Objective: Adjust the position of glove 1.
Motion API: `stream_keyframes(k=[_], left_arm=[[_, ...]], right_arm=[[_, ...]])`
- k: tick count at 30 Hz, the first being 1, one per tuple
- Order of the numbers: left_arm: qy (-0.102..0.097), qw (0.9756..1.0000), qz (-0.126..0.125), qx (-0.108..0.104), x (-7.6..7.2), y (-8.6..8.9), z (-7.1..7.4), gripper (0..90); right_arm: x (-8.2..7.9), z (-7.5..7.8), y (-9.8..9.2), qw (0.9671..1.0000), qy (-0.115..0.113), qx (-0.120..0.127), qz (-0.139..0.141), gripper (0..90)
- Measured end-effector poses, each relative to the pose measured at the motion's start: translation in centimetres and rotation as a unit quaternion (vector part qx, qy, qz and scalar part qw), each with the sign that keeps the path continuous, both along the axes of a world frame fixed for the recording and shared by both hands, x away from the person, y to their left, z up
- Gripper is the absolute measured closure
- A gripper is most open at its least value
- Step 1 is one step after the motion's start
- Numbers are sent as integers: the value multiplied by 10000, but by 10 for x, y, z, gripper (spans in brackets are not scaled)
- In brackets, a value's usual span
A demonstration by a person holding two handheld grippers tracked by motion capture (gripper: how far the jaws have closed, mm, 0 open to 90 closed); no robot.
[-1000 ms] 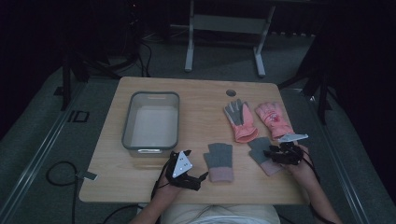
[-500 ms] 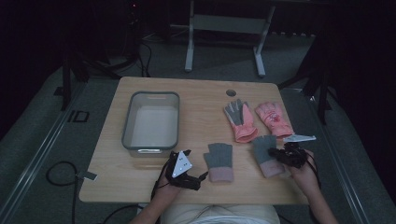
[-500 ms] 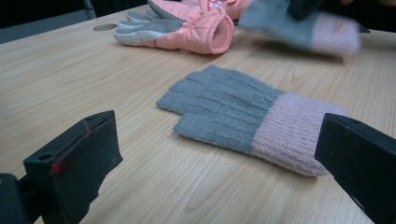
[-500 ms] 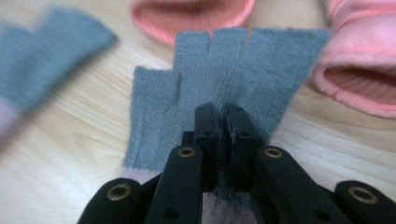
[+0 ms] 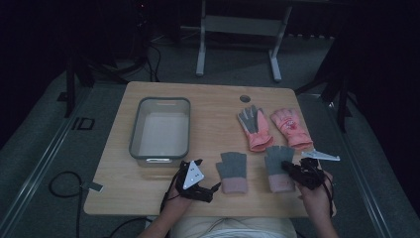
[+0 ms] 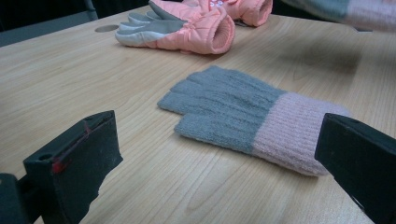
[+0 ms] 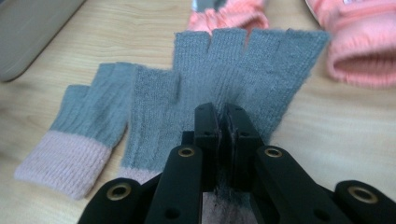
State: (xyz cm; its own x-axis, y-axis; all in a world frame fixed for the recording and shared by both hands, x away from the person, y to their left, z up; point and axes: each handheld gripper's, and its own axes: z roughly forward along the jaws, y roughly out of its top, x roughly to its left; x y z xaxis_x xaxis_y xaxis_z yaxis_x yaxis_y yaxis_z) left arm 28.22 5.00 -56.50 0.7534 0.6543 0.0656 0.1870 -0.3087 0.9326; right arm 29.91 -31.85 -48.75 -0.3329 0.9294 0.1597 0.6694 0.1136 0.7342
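One grey glove [image 7: 243,70] pinched in the right gripper [image 7: 223,122]

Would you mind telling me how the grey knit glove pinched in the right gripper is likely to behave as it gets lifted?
The grey glove is soft ribbed knit, so it will probably hang limp from the right gripper, whose jaws have just closed on a fold of it. It looks thin, so likely light. The fuzzy yarn should resist slipping, though the loose pink cuff may drag across the table.

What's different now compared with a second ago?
The right gripper has just closed its jaws on the right grey glove, pinching the knit and starting to lift it. The left gripper, left grey glove, pink gloves and grey bin stayed put.
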Motion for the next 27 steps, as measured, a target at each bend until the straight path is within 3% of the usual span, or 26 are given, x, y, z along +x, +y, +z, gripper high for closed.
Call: stream_keyframes(k=[4, 10, 16, 24, 27], left_arm=[[-5, 10000, 1, 2, 0, 0, 0, 0], [-16, 10000, 0, -1, 0, 0, 0, 0], [-15, 10000, -8, -3, 0, 0, 0, 0], [-13, 10000, -29, -4, 0, 0, 0, 0], [-1, 10000, -34, -2, 0, 0, 0, 0]], right_arm=[[-3, -17, 4, 9998, 117, 72, -120, 847], [4, -41, 8, 9994, 226, -145, -232, 843], [10, -59, 7, 9984, 416, -146, -346, 796], [9, -57, 5, 9987, 320, -188, -362, 712], [8, -46, 4, 9990, 187, -401, -82, 710]])
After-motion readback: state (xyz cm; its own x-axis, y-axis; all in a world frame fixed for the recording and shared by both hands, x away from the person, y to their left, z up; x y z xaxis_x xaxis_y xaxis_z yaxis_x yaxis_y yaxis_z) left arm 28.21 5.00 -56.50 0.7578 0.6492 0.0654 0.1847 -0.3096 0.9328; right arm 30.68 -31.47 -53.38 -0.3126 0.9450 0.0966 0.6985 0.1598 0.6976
